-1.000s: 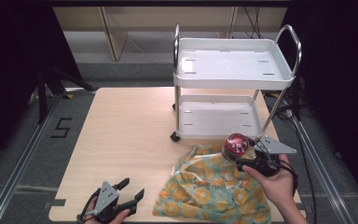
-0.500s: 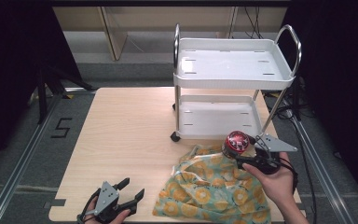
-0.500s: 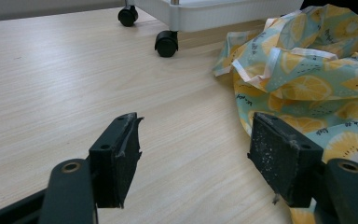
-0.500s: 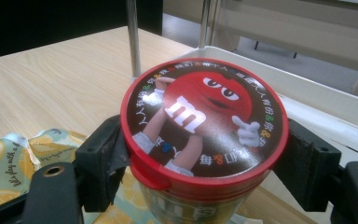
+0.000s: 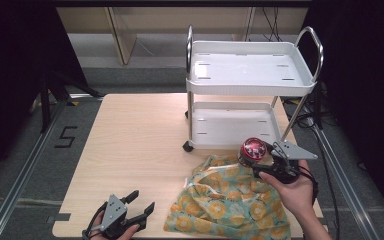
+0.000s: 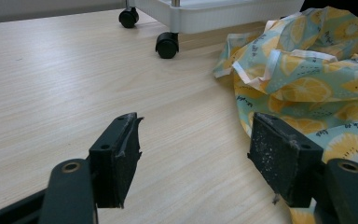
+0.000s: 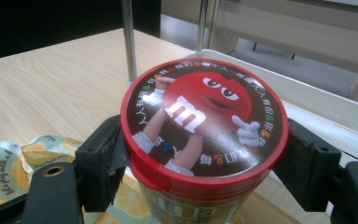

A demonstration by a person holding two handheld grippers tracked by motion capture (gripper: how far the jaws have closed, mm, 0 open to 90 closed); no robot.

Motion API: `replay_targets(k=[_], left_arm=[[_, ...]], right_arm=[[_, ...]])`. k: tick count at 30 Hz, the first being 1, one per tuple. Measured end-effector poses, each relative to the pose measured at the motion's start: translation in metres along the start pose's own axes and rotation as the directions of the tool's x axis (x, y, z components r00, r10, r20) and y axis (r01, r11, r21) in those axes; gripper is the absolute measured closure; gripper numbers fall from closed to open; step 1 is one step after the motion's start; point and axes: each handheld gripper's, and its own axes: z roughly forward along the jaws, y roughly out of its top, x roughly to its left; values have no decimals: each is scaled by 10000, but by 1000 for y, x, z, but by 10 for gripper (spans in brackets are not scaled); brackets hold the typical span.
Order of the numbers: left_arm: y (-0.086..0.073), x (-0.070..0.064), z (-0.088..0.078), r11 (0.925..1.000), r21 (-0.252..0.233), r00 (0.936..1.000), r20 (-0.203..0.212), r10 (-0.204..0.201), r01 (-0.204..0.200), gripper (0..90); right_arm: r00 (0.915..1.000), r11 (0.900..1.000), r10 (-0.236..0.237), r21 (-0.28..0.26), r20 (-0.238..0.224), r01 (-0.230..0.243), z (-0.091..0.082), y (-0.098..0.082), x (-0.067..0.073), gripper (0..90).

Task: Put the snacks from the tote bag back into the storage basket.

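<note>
**Tub held above the cloth, by the cart**

The right gripper [image 5: 260, 161] pinches a red-lidded candy tub [image 7: 204, 122] on both sides, holding it upright over the far edge of the fruit-print cloth [image 5: 230, 202], just in front of the white cart's [image 5: 250, 75] lower shelf. The left gripper [image 5: 136, 207] rests at the table's [image 5: 130, 135] near edge, jaws spread and empty, just beside the cloth.

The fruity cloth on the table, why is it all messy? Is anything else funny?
The lemon-print cloth lies crumpled in a heap at the table's near right corner, not spread flat. The right gripper holds a red-lidded candy tub upright above it. Nothing looks spilled or broken.
</note>
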Motion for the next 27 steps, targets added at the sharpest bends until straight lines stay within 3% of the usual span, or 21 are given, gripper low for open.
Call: replay_targets(k=[1,2,4,6,9,10,12,15,18,19,27], left_arm=[[0,0,0,10000,8,10000,12,-2,2,328],[0,0,1,10000,-23,10000,24,-36,36,328],[0,-1,1,10000,-49,10000,30,-60,60,328],[0,-1,1,10000,-42,10000,32,-41,41,328],[0,0,0,10000,0,10000,9,-6,6,328],[0,0,0,10000,9,10000,36,5,-5,328],[0,-1,1,10000,-57,10000,28,-73,73,328],[0,0,0,10000,-10,10000,-7,-9,9,328],[0,0,0,10000,-43,9999,-52,-86,86,328],[0,0,0,9999,-56,9999,-54,-97,97,328],[0,0,0,9999,-78,9999,-49,-96,96,328]], right_arm=[[10000,10000,71,4,-33,-71,0,0,0,261],[9994,9992,-346,-184,45,346,2,1,-3,261],[9999,9998,-113,145,-89,114,0,2,-1,261],[10000,9999,-24,119,-70,25,1,2,-1,261],[9997,9997,-203,112,-100,204,2,3,-3,261],[10000,9999,-48,106,-80,48,2,2,-2,261],[9994,9995,-326,9,-101,326,2,3,-4,261],[9999,10000,6,63,-113,-5,3,3,-2,261],[10000,10000,16,86,-67,-16,3,4,-3,261],[9998,9998,-185,-7,-77,185,4,4,-5,261],[10000,10000,71,16,37,-71,6,4,-5,261]])
